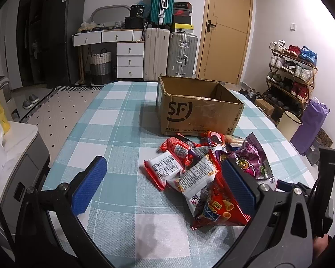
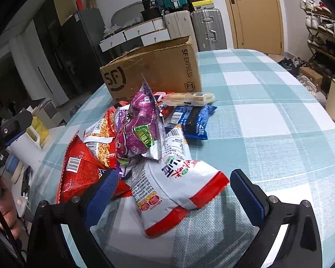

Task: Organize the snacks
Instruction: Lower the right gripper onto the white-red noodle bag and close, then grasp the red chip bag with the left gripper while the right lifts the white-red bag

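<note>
My right gripper (image 2: 174,192) gapes wide, empty, a white-and-red packet (image 2: 174,192) lying between its fingers; my left gripper (image 1: 165,178) is just as open, holding nothing. Beyond, the snack pile (image 1: 203,169) sits mid-tabletop — the cardboard box (image 1: 198,109) just behind it, toward the far edge.

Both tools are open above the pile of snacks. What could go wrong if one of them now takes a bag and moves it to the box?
1. The purple bag lies on top of the white and red bag between the right tool fingers; lifting that one may tip it off.
2. The bags overlap, so the left tool may pinch two together.
3. The cardboard box has a bent rim, which may catch a bag.
</note>
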A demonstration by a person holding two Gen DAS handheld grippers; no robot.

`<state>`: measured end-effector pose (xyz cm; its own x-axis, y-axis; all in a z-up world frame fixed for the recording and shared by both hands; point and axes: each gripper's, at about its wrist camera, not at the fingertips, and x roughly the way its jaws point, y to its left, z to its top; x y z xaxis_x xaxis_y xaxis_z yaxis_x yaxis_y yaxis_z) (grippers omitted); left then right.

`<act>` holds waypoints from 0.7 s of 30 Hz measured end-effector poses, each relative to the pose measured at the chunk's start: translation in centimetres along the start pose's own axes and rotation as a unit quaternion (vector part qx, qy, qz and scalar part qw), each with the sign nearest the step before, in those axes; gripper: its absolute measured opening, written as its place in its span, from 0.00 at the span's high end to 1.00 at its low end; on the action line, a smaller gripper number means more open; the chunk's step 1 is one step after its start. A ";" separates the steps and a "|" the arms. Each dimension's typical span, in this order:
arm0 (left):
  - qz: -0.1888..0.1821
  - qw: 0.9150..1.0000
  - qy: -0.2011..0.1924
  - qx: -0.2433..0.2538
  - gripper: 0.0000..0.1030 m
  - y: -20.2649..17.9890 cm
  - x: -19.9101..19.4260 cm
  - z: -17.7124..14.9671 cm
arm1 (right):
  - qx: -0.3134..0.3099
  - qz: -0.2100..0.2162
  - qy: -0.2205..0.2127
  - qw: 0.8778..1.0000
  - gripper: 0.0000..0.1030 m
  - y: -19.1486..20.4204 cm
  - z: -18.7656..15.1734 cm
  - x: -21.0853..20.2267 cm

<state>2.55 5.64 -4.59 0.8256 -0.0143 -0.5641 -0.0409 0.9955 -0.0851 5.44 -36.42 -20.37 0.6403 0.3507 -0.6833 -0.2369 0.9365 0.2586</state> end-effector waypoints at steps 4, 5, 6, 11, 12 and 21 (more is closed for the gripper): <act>0.003 1.000 0.002 0.000 0.01 0.2 0.1 0.1 | 0.005 0.019 0.018 1.000 0.30 -0.3 0.0 0.9; 0.005 1.000 0.001 0.001 0.01 0.3 0.1 0.1 | 0.009 0.025 0.020 0.999 0.31 -0.4 -0.1 1.0; 0.006 1.000 0.002 0.001 0.01 0.3 0.2 0.0 | 0.016 0.034 0.023 0.999 0.36 -0.7 -0.1 1.1; 0.009 1.000 0.007 0.000 0.01 0.8 0.2 0.0 | 0.021 0.059 0.020 0.998 0.48 -1.0 -0.3 1.2; 0.010 1.000 0.008 0.000 0.01 0.9 0.2 -0.1 | 0.022 0.062 0.019 0.998 0.50 -1.0 -0.5 1.0; 0.004 1.000 0.021 0.007 0.01 0.7 0.2 -0.6 | 0.025 0.062 -0.007 0.998 0.55 -1.7 -1.0 -1.3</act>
<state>2.38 6.25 -5.30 0.8003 -0.0095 -0.5995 -0.0394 0.9969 -0.0684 4.26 -38.43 -20.59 0.6192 0.4627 -0.6344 -0.2781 0.8848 0.3739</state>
